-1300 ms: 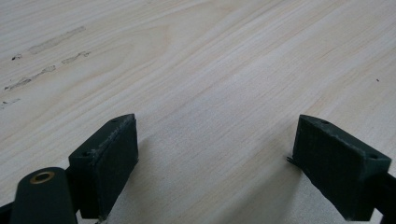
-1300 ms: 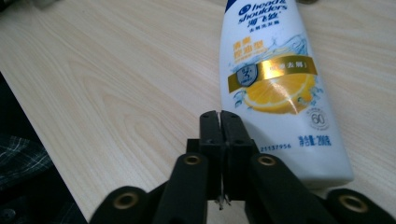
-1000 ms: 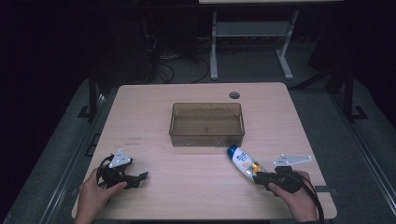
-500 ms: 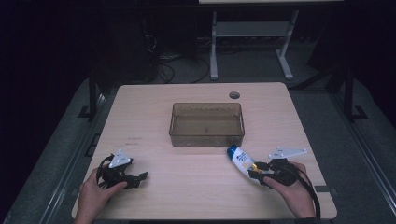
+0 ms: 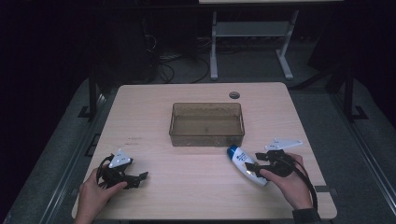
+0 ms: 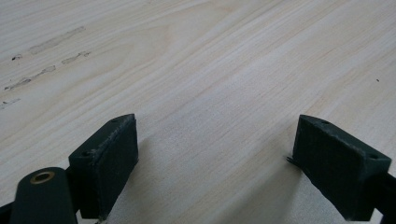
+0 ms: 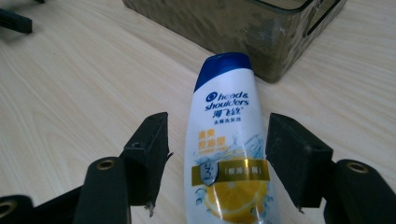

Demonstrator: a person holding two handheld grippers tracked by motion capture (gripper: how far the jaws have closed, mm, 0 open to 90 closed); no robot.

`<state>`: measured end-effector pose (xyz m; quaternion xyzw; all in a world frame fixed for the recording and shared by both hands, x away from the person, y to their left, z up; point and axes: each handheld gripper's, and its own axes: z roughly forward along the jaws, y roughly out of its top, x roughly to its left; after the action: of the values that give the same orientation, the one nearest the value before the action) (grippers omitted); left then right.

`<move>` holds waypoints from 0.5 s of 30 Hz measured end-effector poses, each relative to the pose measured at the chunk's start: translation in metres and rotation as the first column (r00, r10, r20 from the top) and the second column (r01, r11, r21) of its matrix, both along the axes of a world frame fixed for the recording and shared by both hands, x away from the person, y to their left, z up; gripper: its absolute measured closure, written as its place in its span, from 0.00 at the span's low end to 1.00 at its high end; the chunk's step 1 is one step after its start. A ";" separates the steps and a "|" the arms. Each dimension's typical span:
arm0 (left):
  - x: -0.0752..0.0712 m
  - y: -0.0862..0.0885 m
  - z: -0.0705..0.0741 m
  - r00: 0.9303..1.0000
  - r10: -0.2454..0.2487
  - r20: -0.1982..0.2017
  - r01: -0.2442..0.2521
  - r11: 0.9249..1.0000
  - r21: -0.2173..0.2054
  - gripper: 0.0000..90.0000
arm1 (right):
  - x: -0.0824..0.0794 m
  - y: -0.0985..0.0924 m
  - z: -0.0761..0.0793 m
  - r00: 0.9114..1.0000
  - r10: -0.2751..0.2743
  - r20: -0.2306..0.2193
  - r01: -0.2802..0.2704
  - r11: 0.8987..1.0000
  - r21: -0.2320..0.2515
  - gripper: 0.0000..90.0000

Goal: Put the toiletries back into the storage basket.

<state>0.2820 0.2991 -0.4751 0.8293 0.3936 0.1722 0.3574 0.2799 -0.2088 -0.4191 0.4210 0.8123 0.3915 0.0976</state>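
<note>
Lower right of the high view: the right tool (image 5: 252,169) has just been spreading its jaws, now straddling the shampoo bottle (image 5: 246,164) lying on the bench (image 5: 154,107) without pinching. Next, I reckon: squeeze, lift toward the bin (image 5: 207,136). Left tool (image 5: 138,178) rests spread, empty.

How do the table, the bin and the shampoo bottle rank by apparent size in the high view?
1. table
2. bin
3. shampoo bottle
The bottle lies nearer the camera than the bin, yet looks clearly smaller.

shampoo bottle (image 7: 229,154) reading "head & shoulders" (Chinese lettering beneath)
</note>
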 end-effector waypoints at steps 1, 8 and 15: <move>0.000 0.000 0.000 1.000 0.000 0.000 0.000 1.000 0.000 0.15 | 0.002 0.001 0.000 1.000 -0.002 0.002 0.002 1.000 -0.005 0.42; 0.000 0.000 0.000 1.000 0.000 0.000 0.000 1.000 0.000 0.15 | 0.011 0.006 0.000 1.000 0.002 -0.003 -0.002 1.000 -0.021 0.40; 0.000 0.000 0.000 1.000 0.000 0.000 0.000 1.000 0.000 0.15 | 0.020 0.012 -0.001 1.000 0.015 -0.002 -0.015 0.999 -0.039 0.39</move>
<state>0.2820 0.2991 -0.4751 0.8292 0.3937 0.1721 0.3574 0.2998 -0.1968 -0.4203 0.4133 0.8231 0.3758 0.1021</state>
